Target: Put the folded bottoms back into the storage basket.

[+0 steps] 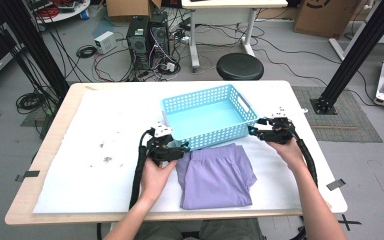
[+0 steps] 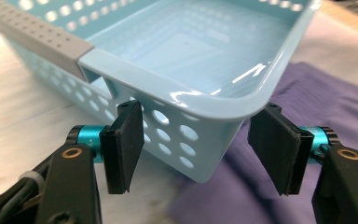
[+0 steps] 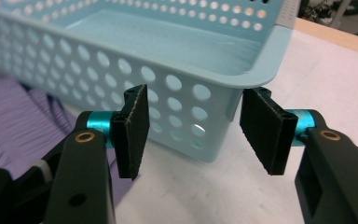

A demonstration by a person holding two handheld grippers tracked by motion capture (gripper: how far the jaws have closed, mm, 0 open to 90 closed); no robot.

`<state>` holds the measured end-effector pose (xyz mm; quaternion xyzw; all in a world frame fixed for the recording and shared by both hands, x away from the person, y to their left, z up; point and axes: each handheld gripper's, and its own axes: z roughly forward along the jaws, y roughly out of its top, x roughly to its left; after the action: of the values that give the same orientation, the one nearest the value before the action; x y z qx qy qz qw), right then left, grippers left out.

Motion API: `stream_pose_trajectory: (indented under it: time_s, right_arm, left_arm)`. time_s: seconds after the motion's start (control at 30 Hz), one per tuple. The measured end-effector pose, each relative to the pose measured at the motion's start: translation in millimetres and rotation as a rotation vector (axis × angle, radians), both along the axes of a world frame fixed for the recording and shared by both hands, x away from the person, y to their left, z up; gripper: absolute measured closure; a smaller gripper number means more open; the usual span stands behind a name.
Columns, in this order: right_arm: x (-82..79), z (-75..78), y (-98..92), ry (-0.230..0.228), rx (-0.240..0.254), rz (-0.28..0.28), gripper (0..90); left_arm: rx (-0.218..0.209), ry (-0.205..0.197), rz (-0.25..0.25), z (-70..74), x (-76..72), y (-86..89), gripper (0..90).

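A light blue perforated basket point(image 1: 206, 94) stands empty at the middle of the table. In front of it lies a folded purple cloth point(image 1: 215, 176), its far edge against the basket's near wall. My left gripper point(image 1: 182, 146) is at the basket's near left corner. In the left gripper view the jaws straddle that corner of the basket point(image 2: 168, 88), pads apart from the plastic, with the cloth point(image 2: 317, 88) to the right. My right gripper point(image 1: 252, 131) is at the near right corner. Its open jaws flank the basket point(image 3: 74, 70) without pressing on it, the cloth point(image 3: 9, 107) at left.
A white sheet point(image 1: 105, 120) covers the wooden table, with a few dark specks point(image 1: 106, 159) on its left half. Beyond the far edge are a black stool point(image 1: 239, 66), computer towers point(image 1: 147, 40) and cables. Black frame posts point(image 1: 360, 50) stand at both sides.
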<state>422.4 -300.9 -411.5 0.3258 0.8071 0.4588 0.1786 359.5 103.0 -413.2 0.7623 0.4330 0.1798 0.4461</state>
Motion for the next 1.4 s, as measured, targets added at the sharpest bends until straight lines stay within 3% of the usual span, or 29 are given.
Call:
stream_pose_trajectory:
  time_s: [0.17, 0.23, 0.27, 0.33, 0.37, 0.5, 0.57, 0.63, 0.73, 0.9, 0.97, 1.17, 1.2, 1.23, 1.3, 1.4]
  right_arm:
    - [-10.8, -3.3, 9.7, 0.003, 0.007, 0.017, 43.4]
    - [-13.4, -6.3, 14.9, 0.006, -0.019, 0.034, 44.8]
    - [-15.6, -8.6, 21.8, 0.01, -0.054, 0.061, 45.4]
    - [-16.8, -9.6, 25.5, -0.006, -0.072, 0.055, 44.1]
    - [-17.9, -10.0, 28.5, -0.016, -0.092, 0.04, 43.1]
    - [-15.2, -11.7, 30.7, -0.016, -0.084, 0.006, 37.2]
    - [-12.3, -13.4, 29.9, -0.012, -0.078, -0.016, 36.1]
    - [-10.5, -15.4, 29.5, -0.005, -0.07, -0.011, 44.1]
    - [-12.8, -14.8, 32.0, -0.023, -0.115, -0.021, 47.9]
    - [-16.7, -12.6, 26.2, -0.013, -0.108, -0.023, 48.5]
    - [-22.5, -8.7, 21.4, -0.021, -0.076, -0.02, 49.9]
    - [-24.7, -8.9, 18.0, -0.025, -0.085, -0.048, 54.7]
    - [-23.3, -9.5, 17.7, -0.03, -0.078, -0.062, 47.5]
    - [-23.3, -9.5, 17.7, -0.03, -0.078, -0.062, 47.5]
    - [-18.3, -13.0, 18.7, -0.021, -0.074, -0.069, 37.7]
    - [-11.4, -19.0, 19.2, -0.008, -0.076, -0.055, 39.1]
  left_arm:
    - [-0.008, 0.002, 0.035, -2.9, 7.6, 15.9, 39.3]
    - [-0.001, -0.007, 0.041, -5.6, 11.6, 21.8, 44.6]
    - [-0.016, 0.003, 0.054, -7.6, 14.5, 25.0, 41.7]
    - [-0.078, 0.031, 0.03, -12.3, 20.1, 31.9, 41.5]
    - [-0.08, 0.037, 0.027, -13.3, 21.0, 32.8, 40.9]
    - [-0.025, 0.021, 0.035, -15.2, 21.9, 32.4, 36.0]
    - [-0.027, 0.013, 0.022, -16.1, 22.9, 33.5, 34.7]
    - [-0.024, 0.004, -0.012, -16.4, 24.1, 32.3, 38.0]
    - [0.019, -0.017, -0.014, -14.1, 28.1, 27.3, 39.8]
    - [0.016, -0.035, -0.027, -15.9, 30.1, 23.8, 39.9]
    - [0.01, -0.038, -0.036, -16.3, 30.6, 21.8, 40.0]
    - [0.012, -0.035, -0.046, -13.2, 34.3, 18.9, 41.2]
    - [-0.006, -0.035, -0.044, -13.2, 35.1, 19.3, 41.1]
    - [-0.006, -0.035, -0.044, -13.2, 35.1, 19.3, 40.8]
    - [0.006, -0.038, -0.051, -14.5, 35.5, 19.1, 40.4]
    - [0.002, -0.037, -0.06, -16.0, 37.5, 19.7, 38.9]
